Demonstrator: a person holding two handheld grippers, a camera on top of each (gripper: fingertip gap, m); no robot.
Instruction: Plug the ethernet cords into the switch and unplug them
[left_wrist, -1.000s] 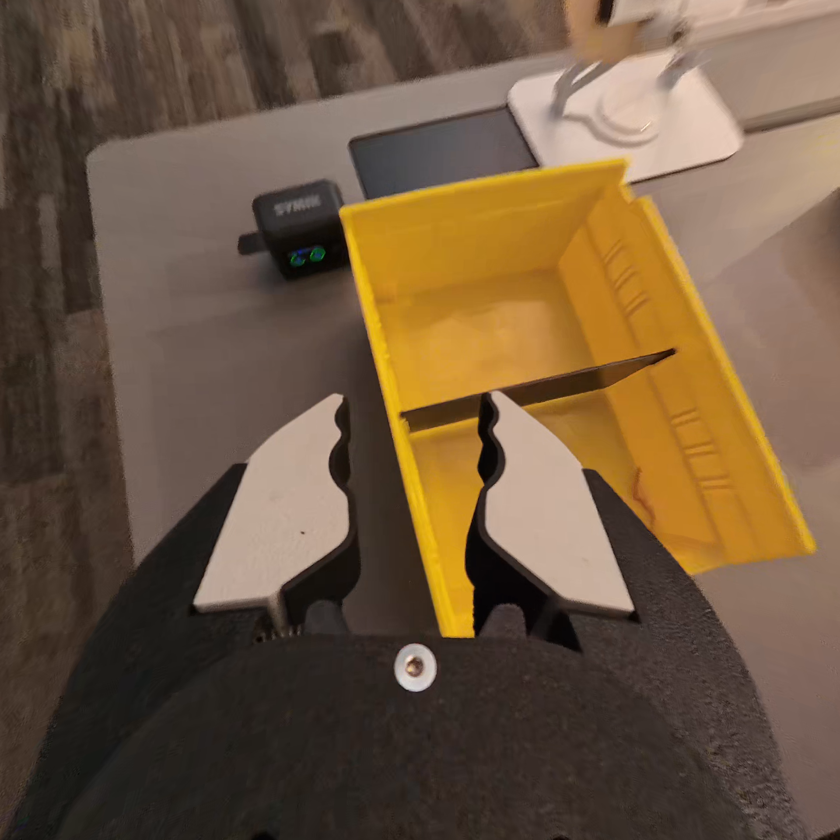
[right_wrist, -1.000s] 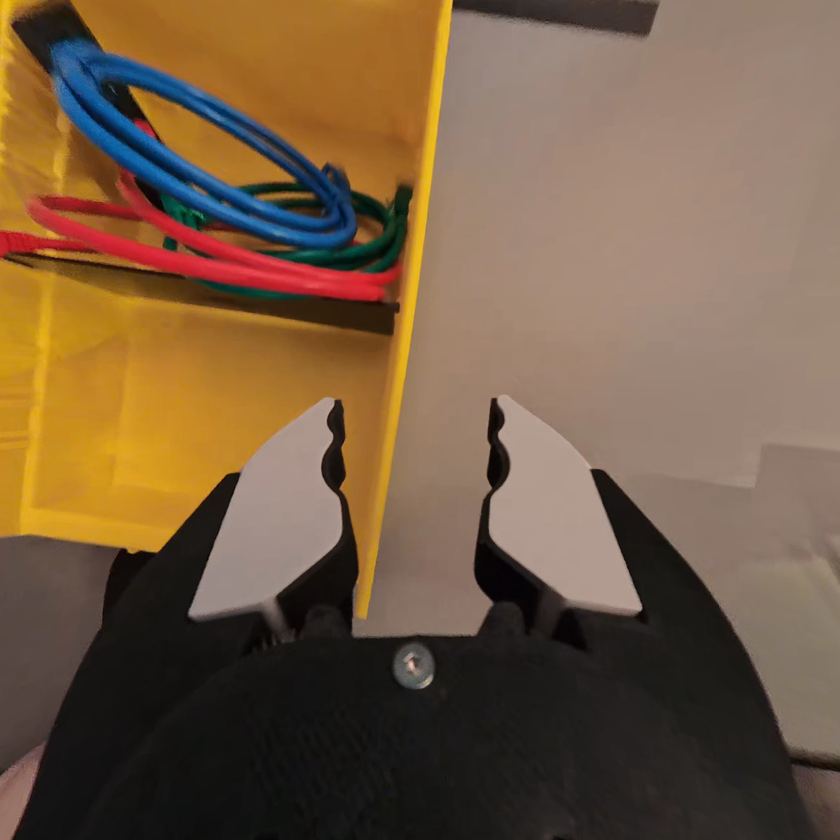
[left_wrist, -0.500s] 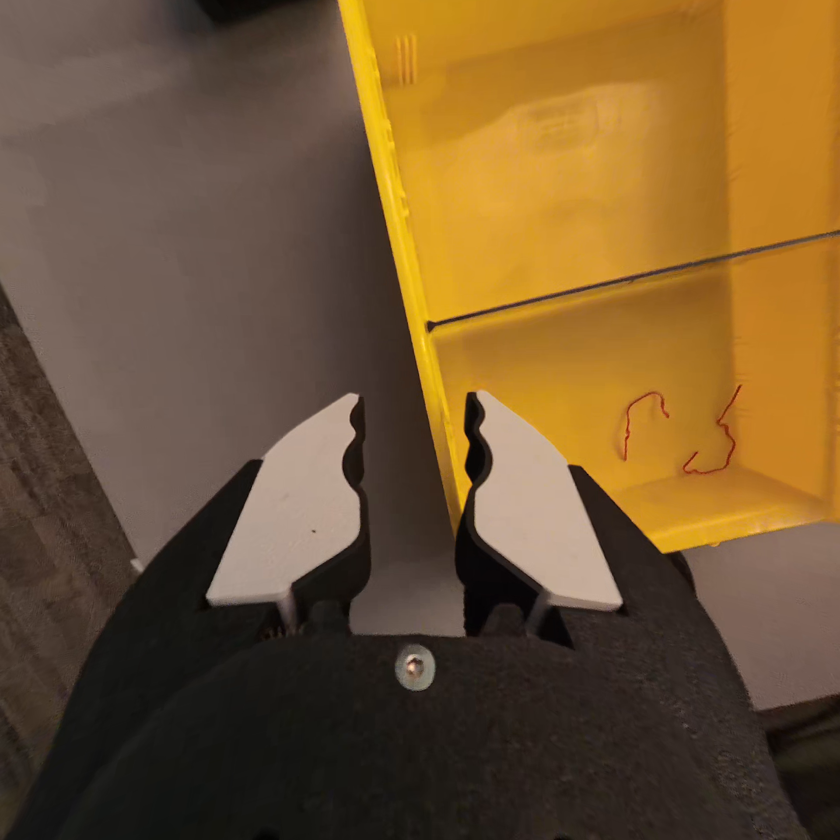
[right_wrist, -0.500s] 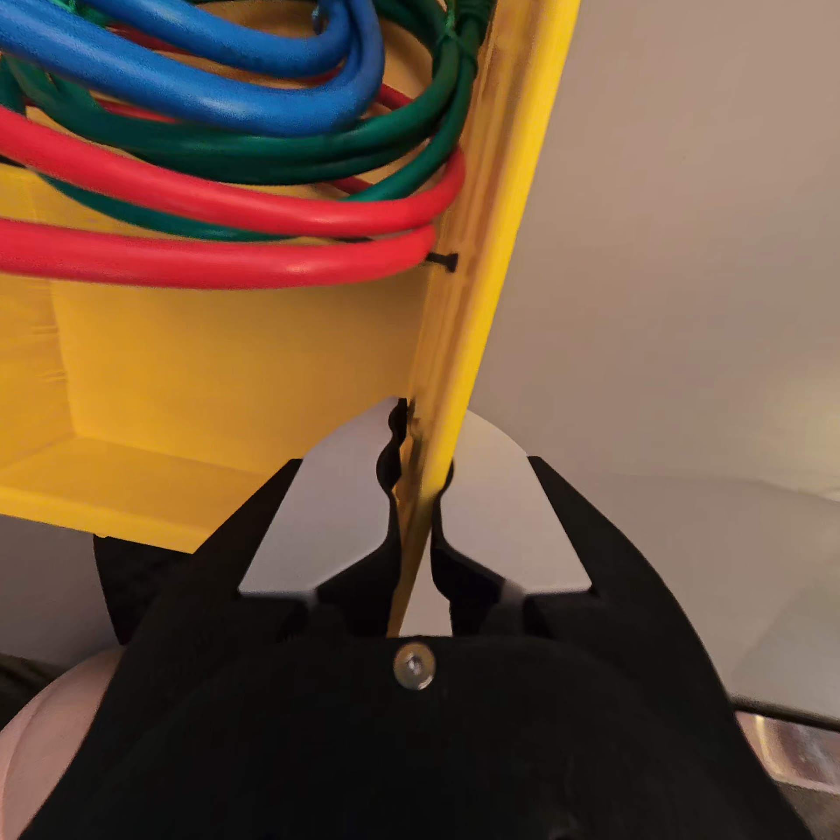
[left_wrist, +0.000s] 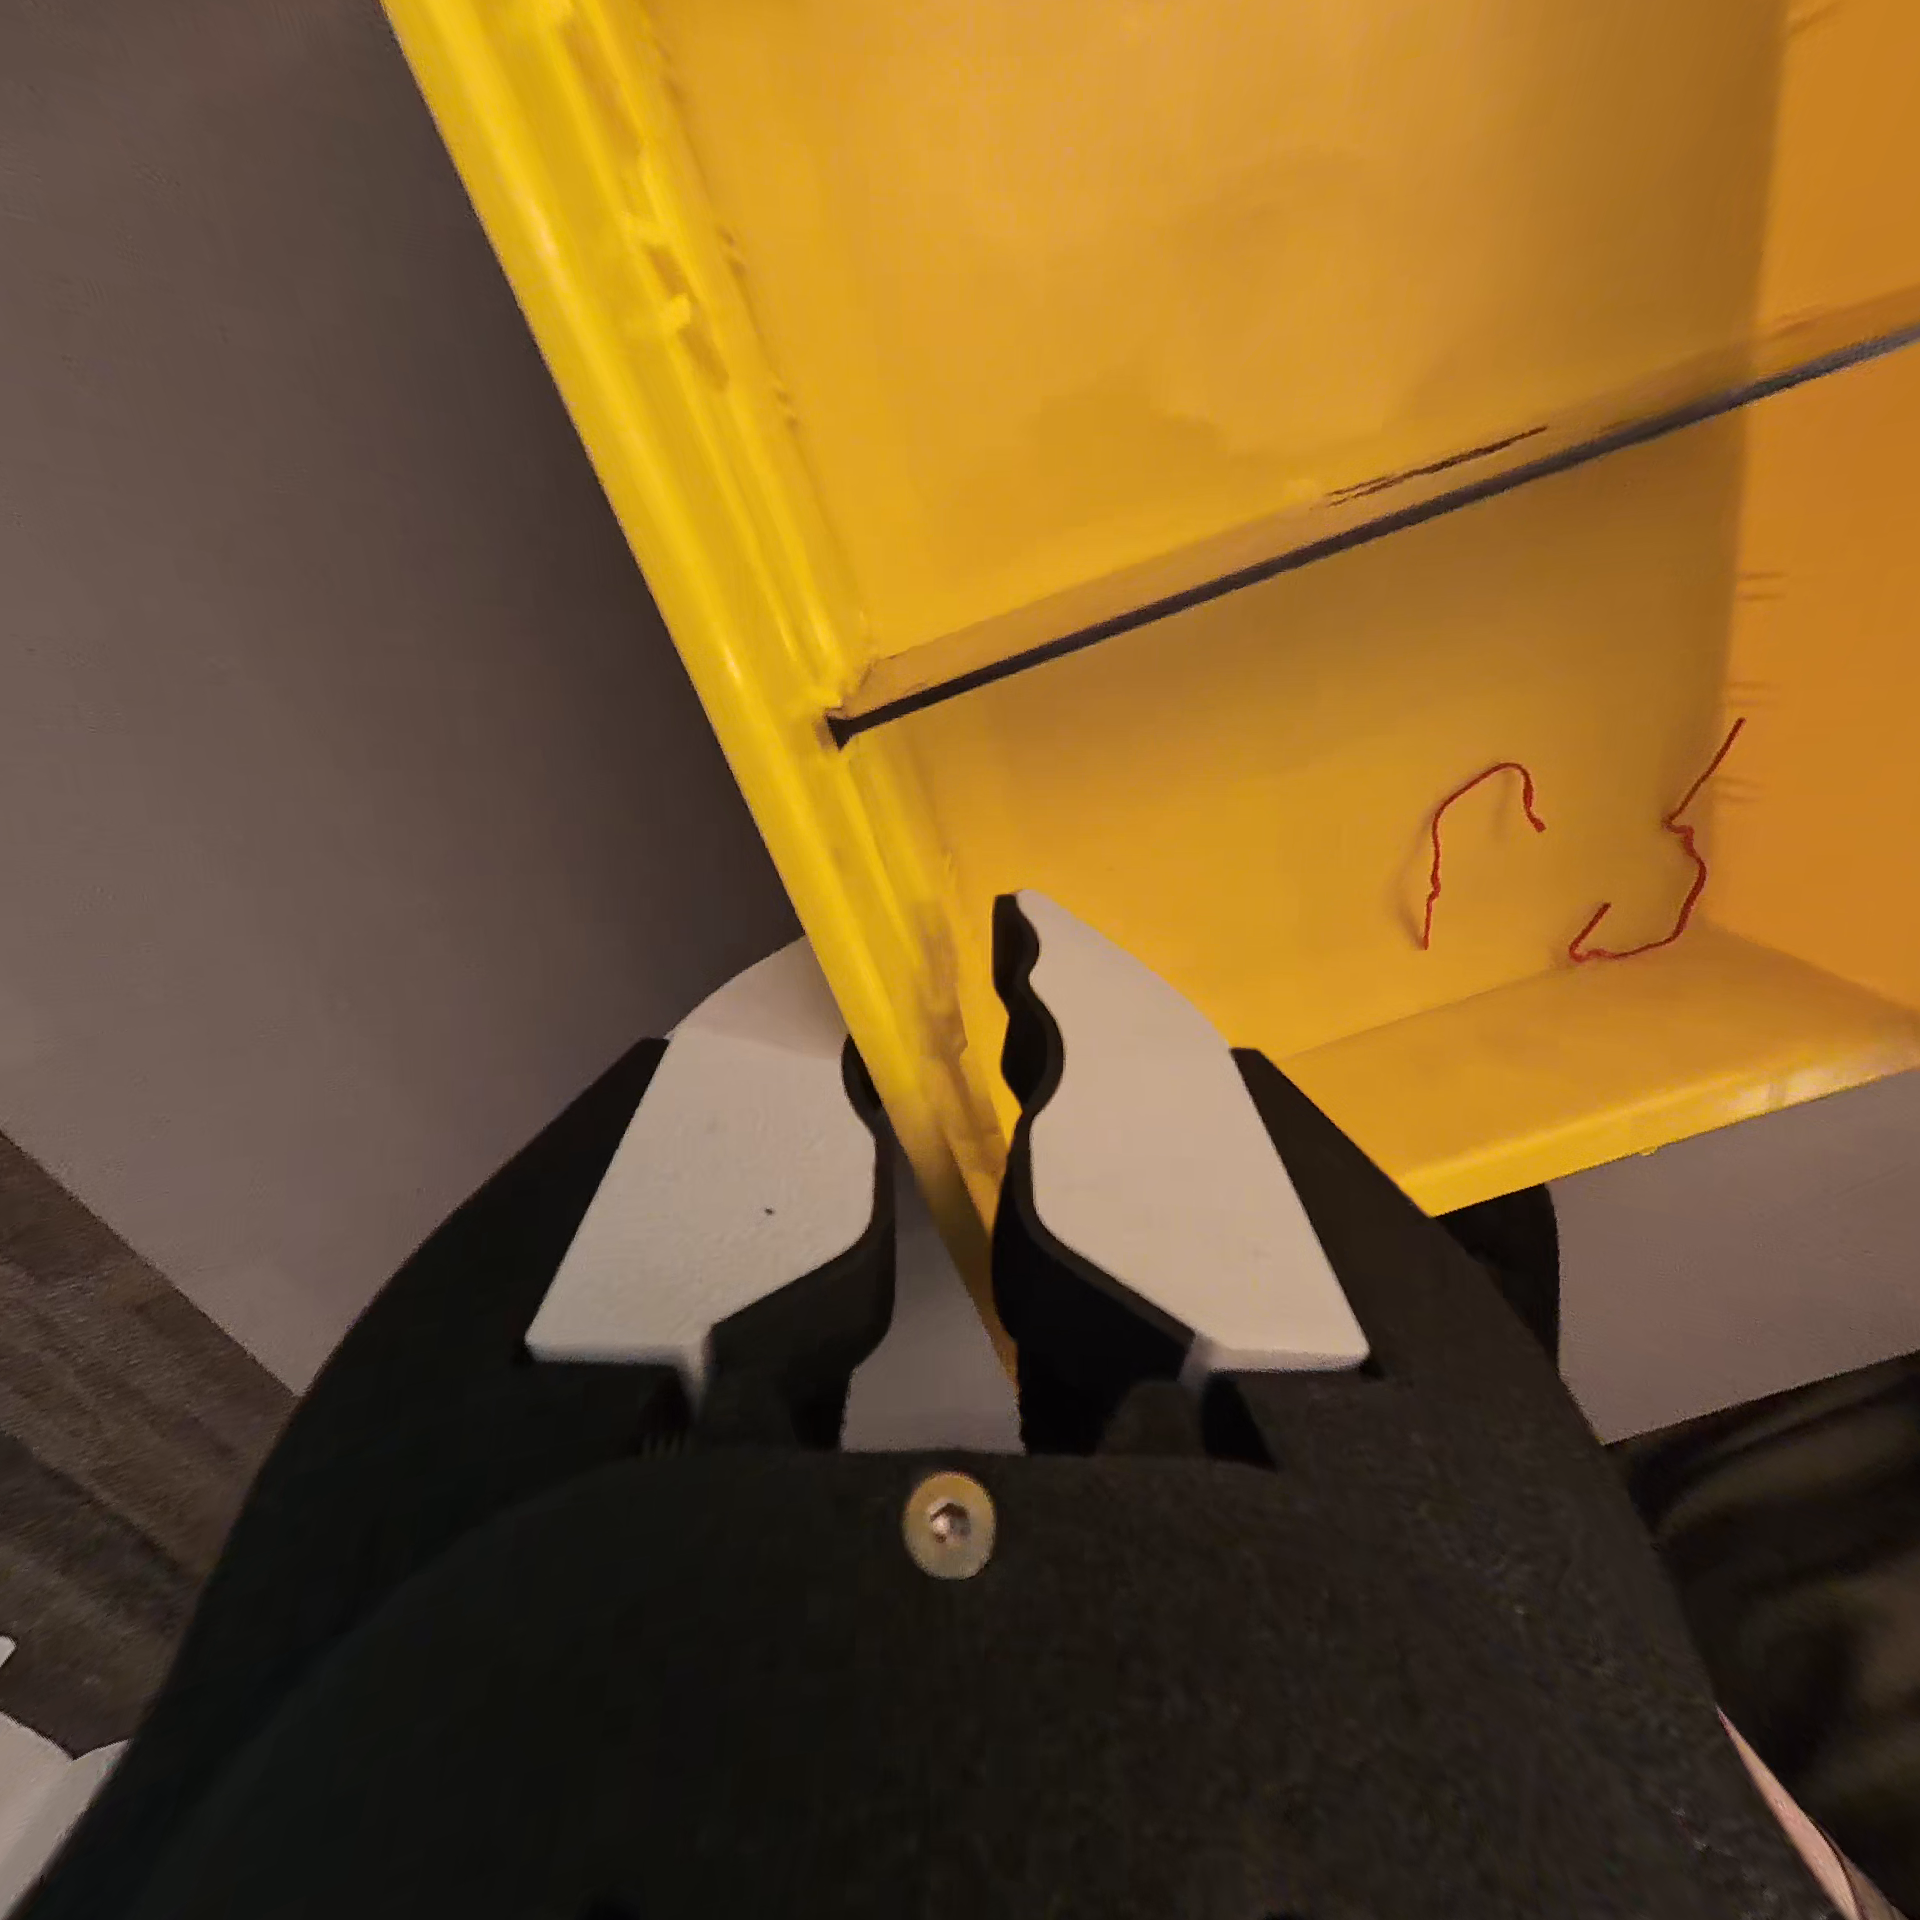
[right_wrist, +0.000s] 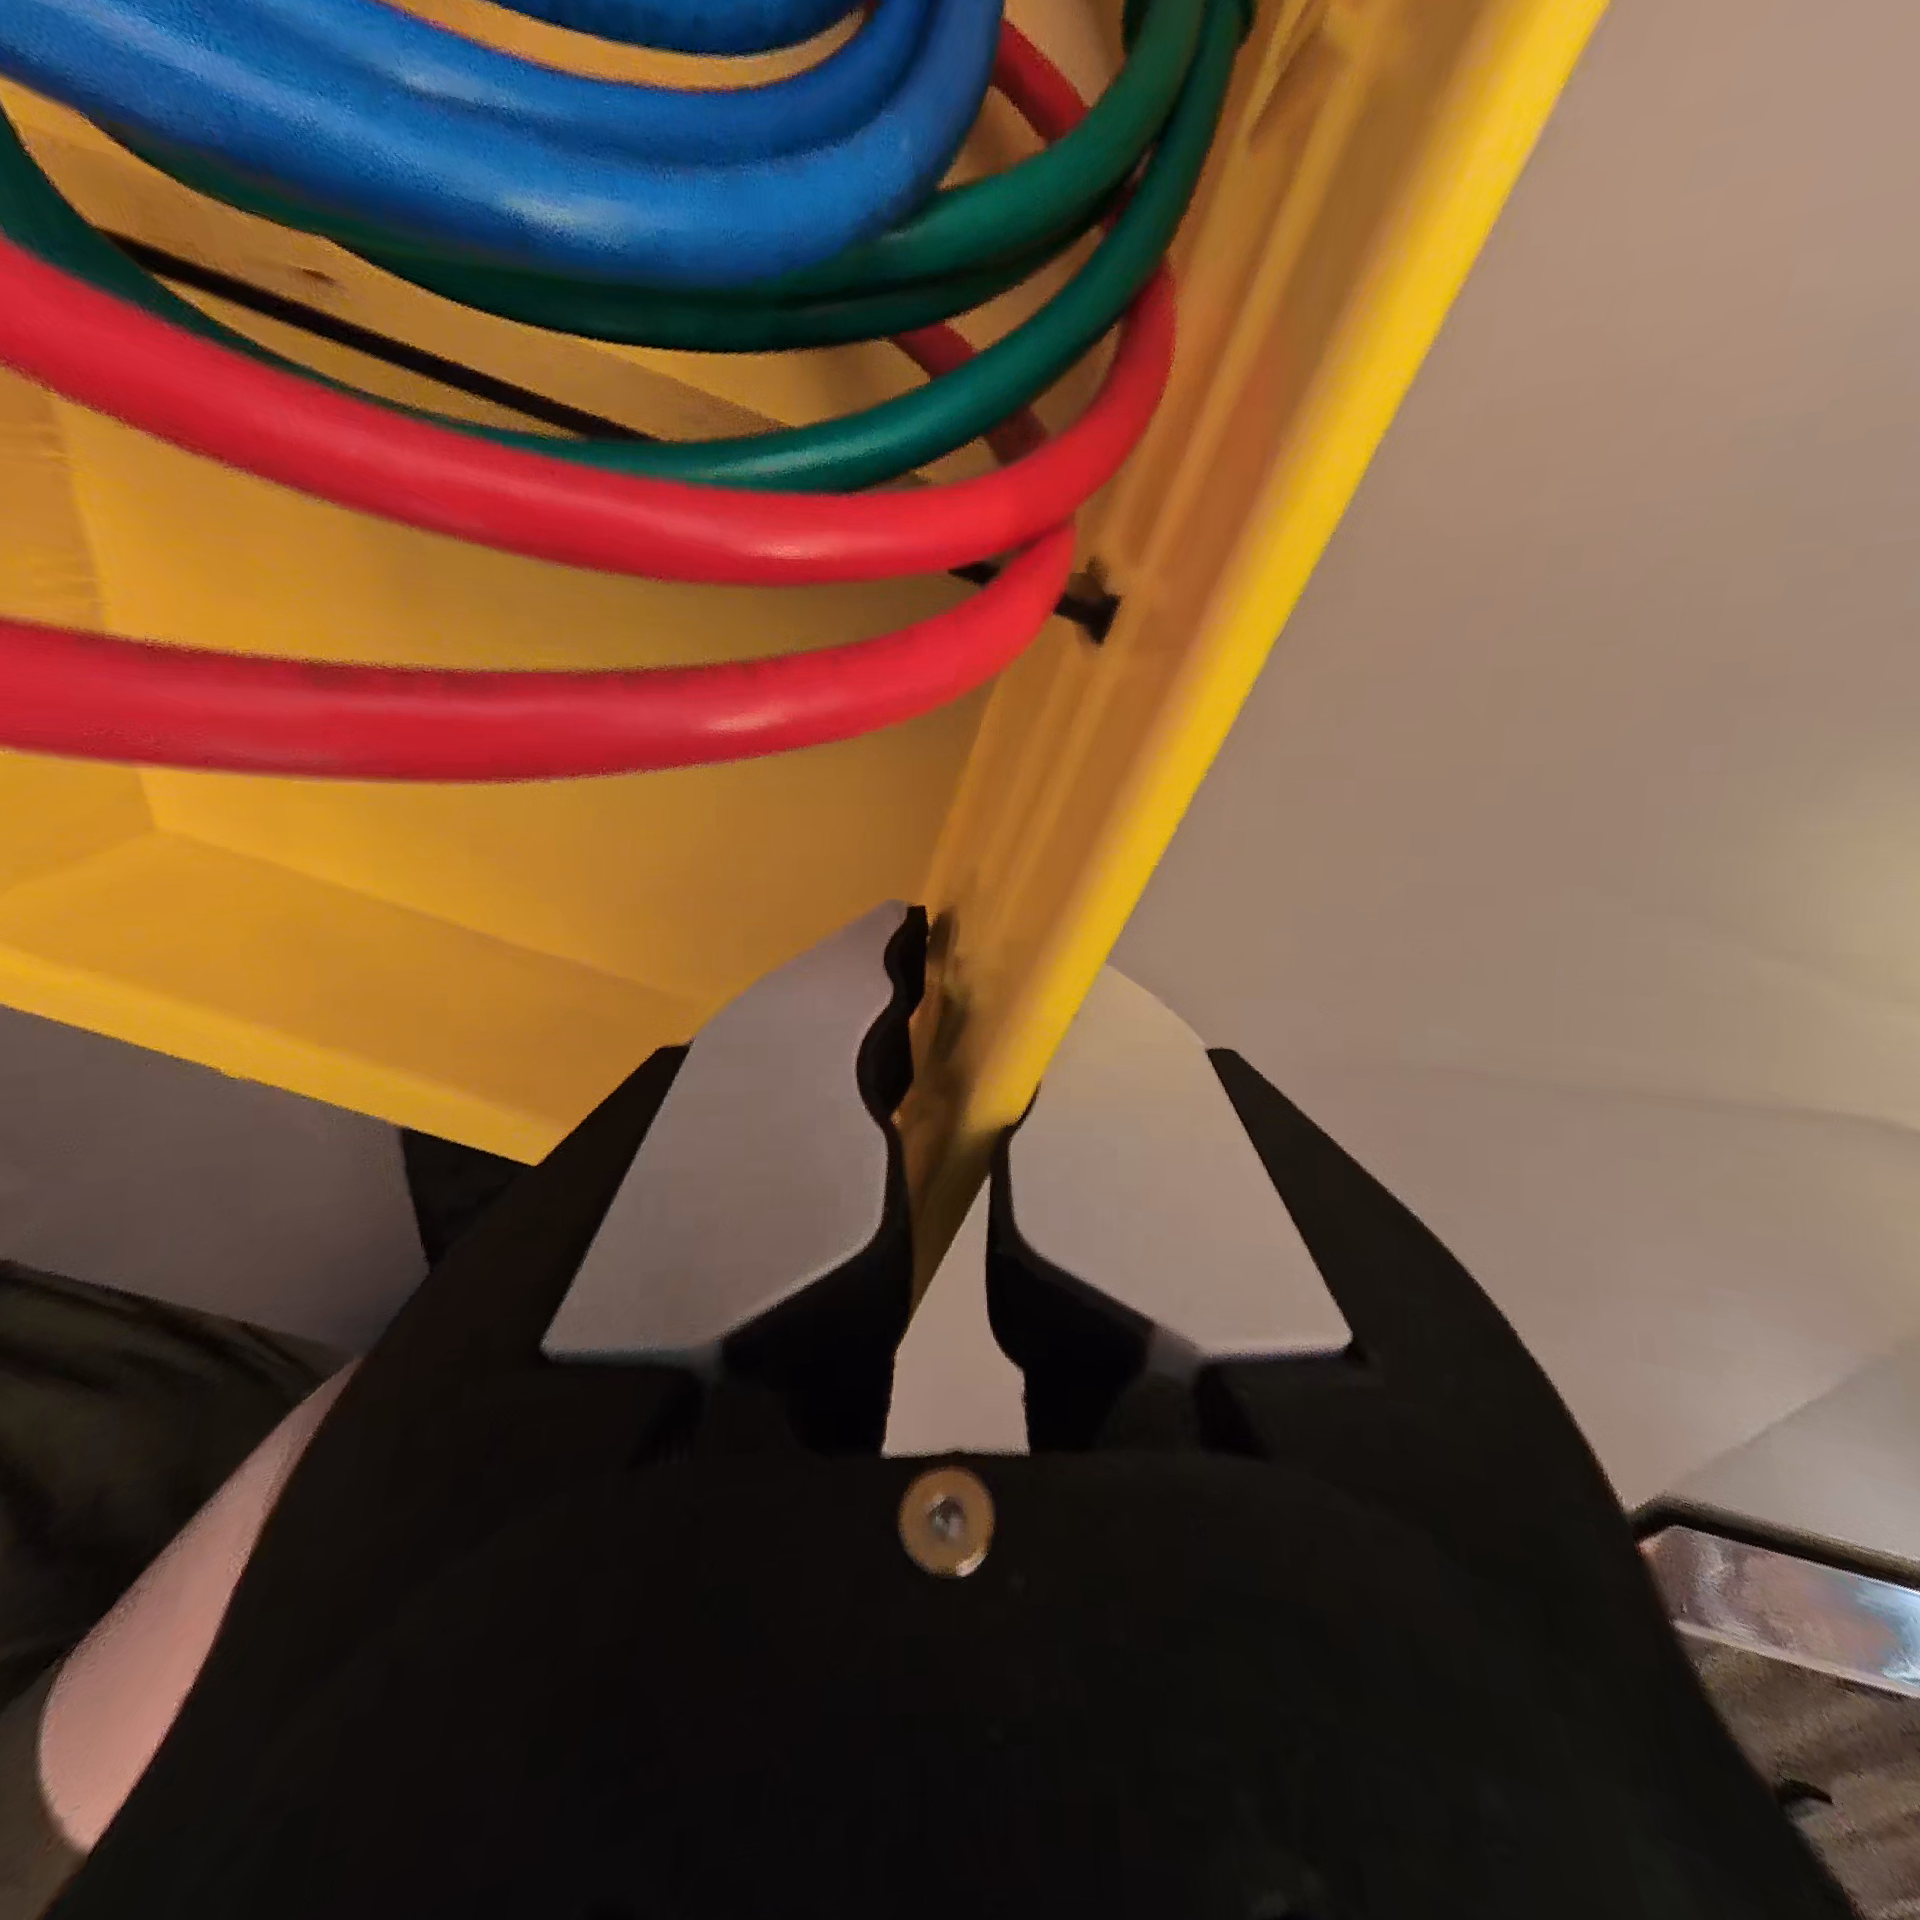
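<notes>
Left fingers (left_wrist: 940, 1039): clamped narrow on the left side wall of the yellow bin (left_wrist: 1195, 312), one finger outside the wall, one inside.
Right fingers (right_wrist: 971, 1029): pinched narrow on the opposite side wall of the same bin (right_wrist: 1247, 520), wall sandwiched between the two fingers.
Key relation: cords ahead of and to the left of the right fingers, inside the bin, just past the gripped wall; nothing but bare bin floor ahead of the left fingers.
Nearer hand: right, by a clear margin.
Long axis: cord loops running crosswise to the right fingers, curving up along the held wall.
Red cord (right_wrist: 520, 717): two thick passes, lowest in the coil, closest to the fingers.
Green cord (right_wrist: 935, 416): thinner loops nested above the red.
Blue cord (right_wrist: 520, 177): thickest bundle, farthest from the fingers, blurred.
Plugs: none visible in either view.
Switch: not in view.
Divider (left_wrist: 1351, 530): thin dark slat across the bin, ahead of the left fingers.
Red thread scraps (left_wrist: 1475, 842): loose on the bin floor, right of the left fingers.
Table (left_wrist: 312, 520): grey, beneath the bin.
Judged stage: bin handling only; no plugging begun.
</notes>
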